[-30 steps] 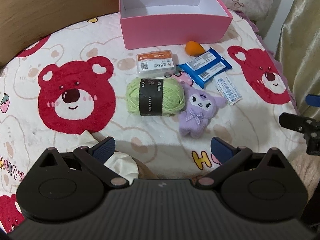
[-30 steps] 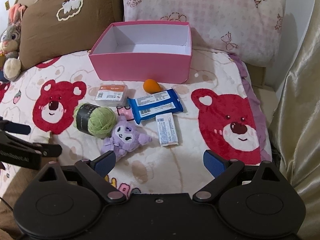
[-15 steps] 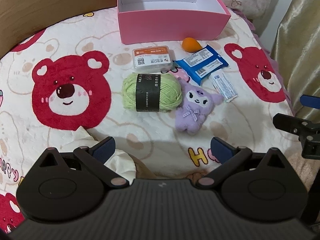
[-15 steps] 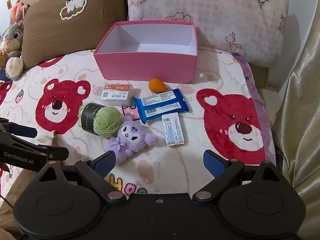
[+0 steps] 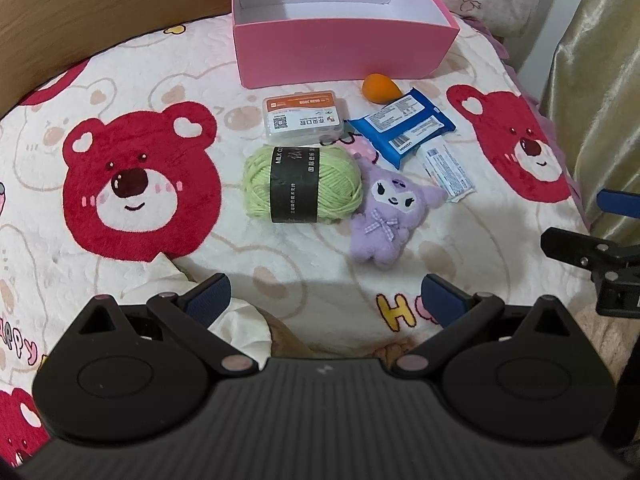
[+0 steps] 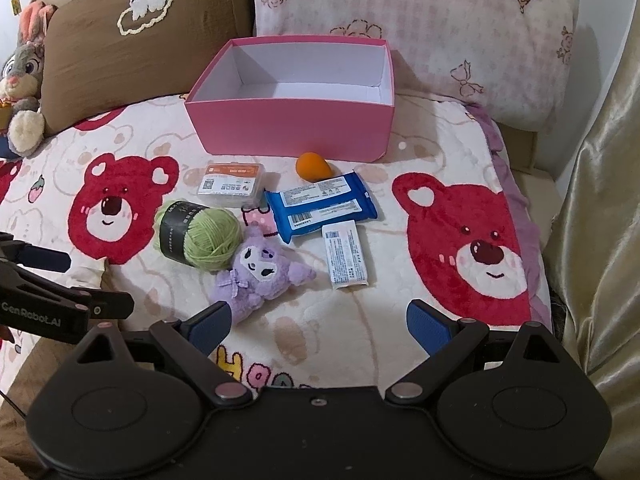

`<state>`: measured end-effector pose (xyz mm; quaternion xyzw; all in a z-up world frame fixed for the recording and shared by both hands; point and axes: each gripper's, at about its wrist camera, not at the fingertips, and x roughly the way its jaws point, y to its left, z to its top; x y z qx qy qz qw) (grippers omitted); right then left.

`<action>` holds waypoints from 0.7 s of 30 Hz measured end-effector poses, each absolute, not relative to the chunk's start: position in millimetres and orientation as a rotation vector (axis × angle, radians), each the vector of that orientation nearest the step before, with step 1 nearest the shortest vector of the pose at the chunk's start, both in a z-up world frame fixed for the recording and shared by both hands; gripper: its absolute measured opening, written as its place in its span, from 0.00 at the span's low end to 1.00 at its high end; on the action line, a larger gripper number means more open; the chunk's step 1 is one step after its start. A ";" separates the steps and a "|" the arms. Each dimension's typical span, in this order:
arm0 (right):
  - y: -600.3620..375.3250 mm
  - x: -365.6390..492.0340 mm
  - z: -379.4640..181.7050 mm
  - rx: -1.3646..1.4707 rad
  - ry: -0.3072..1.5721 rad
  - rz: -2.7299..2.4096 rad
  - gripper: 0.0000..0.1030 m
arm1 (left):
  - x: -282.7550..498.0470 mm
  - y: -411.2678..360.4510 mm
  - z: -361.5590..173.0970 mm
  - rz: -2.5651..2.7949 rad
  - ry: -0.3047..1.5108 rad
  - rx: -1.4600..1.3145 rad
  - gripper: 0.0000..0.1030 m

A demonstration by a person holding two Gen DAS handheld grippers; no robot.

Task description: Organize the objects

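Note:
An empty pink box (image 5: pixel 340 46) (image 6: pixel 292 128) stands at the back of the bear-print blanket. In front of it lie a clear plastic case (image 5: pixel 303 117) (image 6: pixel 232 185), an orange sponge (image 5: pixel 378 87) (image 6: pixel 313 166), a blue wipes pack (image 5: pixel 402 127) (image 6: pixel 322 206), a small white packet (image 5: pixel 446 170) (image 6: pixel 345 255), a green yarn ball (image 5: pixel 302 184) (image 6: pixel 198 234) and a purple plush toy (image 5: pixel 390 212) (image 6: pixel 260 274). My left gripper (image 5: pixel 324 300) is open, short of the yarn and plush. My right gripper (image 6: pixel 318 326) is open, its left pad just before the plush.
A brown pillow (image 6: pixel 132 36) and a pink checked pillow (image 6: pixel 420 28) lean behind the box. A grey rabbit toy (image 6: pixel 22 80) sits at the far left. A gold curtain (image 6: pixel 600 200) hangs along the right edge of the bed.
Both grippers have moved forward toward the objects, which now look larger and nearer. Both stay open, and nothing on the blanket has shifted.

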<state>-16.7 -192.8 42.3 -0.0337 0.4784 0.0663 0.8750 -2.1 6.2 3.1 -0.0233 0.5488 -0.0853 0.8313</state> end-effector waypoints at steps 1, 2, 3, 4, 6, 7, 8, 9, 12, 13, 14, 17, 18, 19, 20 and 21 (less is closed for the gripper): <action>-192.8 -16.6 42.1 -0.070 1.000 0.140 0.94 | -2.2 6.4 3.1 -0.180 1.164 -0.051 1.00; -192.9 -16.5 42.1 -0.067 1.001 0.141 0.94 | -2.2 6.3 3.0 -0.180 1.164 -0.051 1.00; -193.0 -16.2 41.8 -0.066 1.002 0.141 0.94 | -2.2 6.4 3.1 -0.180 1.164 -0.050 1.00; -193.0 -15.9 41.6 -0.067 1.003 0.140 0.94 | -2.3 6.4 3.1 -0.180 1.164 -0.050 1.00; -192.9 -15.2 41.2 -0.067 1.005 0.138 0.94 | -2.3 6.4 3.1 -0.180 1.163 -0.050 1.00; -192.7 -15.1 41.1 -0.067 1.006 0.138 0.94 | -2.2 6.4 3.1 -0.180 1.163 -0.051 1.00; -192.5 -15.0 40.9 -0.068 1.007 0.138 0.94 | -2.1 6.2 3.0 -0.180 1.165 -0.051 1.00; -192.4 -15.1 40.8 -0.070 1.007 0.138 0.94 | -2.2 6.4 3.1 -0.181 1.166 -0.052 1.00; -191.9 -15.3 40.7 -0.078 1.005 0.141 0.94 | -3.6 3.0 5.7 -0.193 1.163 -0.050 1.00; -192.0 -15.4 40.6 -0.077 1.006 0.141 0.94 | -4.1 1.9 6.7 -0.194 1.161 -0.046 1.00; -192.1 -15.2 40.4 -0.076 1.008 0.141 0.94 | -4.4 1.8 7.6 -0.194 1.160 -0.045 1.00; -192.5 -15.3 41.5 -0.079 1.009 0.137 0.94 | -5.3 2.9 9.8 -0.193 1.157 -0.048 1.00; -192.6 -15.9 42.1 -0.081 1.008 0.136 0.94 | -5.6 3.3 10.6 -0.192 1.155 -0.048 1.00; -192.7 -16.3 42.8 -0.084 1.008 0.136 0.94 | -5.6 3.6 11.3 -0.191 1.153 -0.046 1.00; -193.0 -17.1 43.8 -0.086 1.006 0.135 0.94 | -5.8 4.1 12.1 -0.191 1.152 -0.045 1.00; -193.1 -17.7 44.7 -0.089 1.004 0.134 0.94 | -6.0 4.6 12.8 -0.192 1.150 -0.045 1.00</action>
